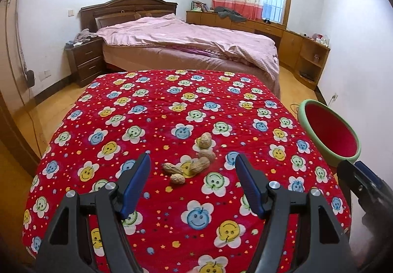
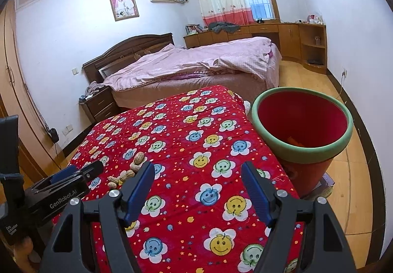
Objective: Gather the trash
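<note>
- Bed (image 1: 191, 37) at the far side of the room, pink quilt rumpled over it; dark wooden headboard against the wall.
- Table under a red cloth (image 1: 157, 111) printed with smiling flowers, filling the foreground of both views.
- Bin (image 2: 303, 123), red with a pale green rim, standing just off the table's right edge; something orange lies at the bottom, too dim to identify.
- Left gripper (image 1: 191, 162) hovers over the near part of the cloth, blue-padded jaws spread wide, nothing between them. The peanuts lie just ahead of the tips.
- Right gripper (image 2: 197, 170) also spread wide and empty, over the cloth, aimed at bare fabric between the peanuts and the bin.
- Peanuts (image 1: 190, 162): a small cluster of shells, about five, on the cloth near the table's middle, touching or nearly touching one another. One stands farthest from the grippers, the rest are bunched nearer.
</note>
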`<state>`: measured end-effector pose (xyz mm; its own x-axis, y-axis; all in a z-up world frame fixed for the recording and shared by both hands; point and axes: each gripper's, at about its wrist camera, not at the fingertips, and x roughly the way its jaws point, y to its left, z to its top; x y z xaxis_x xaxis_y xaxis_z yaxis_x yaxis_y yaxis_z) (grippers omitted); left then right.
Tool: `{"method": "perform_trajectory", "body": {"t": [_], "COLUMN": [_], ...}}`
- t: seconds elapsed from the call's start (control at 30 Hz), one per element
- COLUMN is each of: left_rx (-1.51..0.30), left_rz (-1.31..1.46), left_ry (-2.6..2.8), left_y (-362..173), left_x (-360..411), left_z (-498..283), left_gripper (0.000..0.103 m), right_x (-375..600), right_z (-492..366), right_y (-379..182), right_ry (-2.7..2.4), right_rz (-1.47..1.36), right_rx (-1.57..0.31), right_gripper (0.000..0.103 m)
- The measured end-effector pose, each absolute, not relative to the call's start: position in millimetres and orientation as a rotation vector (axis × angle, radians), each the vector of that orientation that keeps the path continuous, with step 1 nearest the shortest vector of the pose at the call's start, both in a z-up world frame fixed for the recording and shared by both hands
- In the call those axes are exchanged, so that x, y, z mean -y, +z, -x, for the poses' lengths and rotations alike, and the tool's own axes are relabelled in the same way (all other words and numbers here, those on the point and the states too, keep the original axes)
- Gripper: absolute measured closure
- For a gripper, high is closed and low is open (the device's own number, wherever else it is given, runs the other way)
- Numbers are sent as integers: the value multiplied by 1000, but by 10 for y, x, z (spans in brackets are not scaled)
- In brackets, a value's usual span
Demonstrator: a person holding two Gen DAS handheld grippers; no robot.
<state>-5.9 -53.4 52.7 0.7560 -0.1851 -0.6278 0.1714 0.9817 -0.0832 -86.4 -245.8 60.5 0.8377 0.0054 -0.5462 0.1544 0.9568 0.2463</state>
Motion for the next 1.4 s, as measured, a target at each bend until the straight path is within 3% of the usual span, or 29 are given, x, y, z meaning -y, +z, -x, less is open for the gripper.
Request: {"method": "perform_trajectory", "body": {"t": [1.4], "left_rx": [-668], "left_rz": [20], "left_ry": [-181], "left_y": [560], "left_x": [514], "left_z": [93], "left_gripper": [32], "right_x": [2420], "right_z": [857], "right_y": [596], "right_ry": [-74], "right_rz": [-288], "right_rx": [-576], "right_gripper": [28]}}
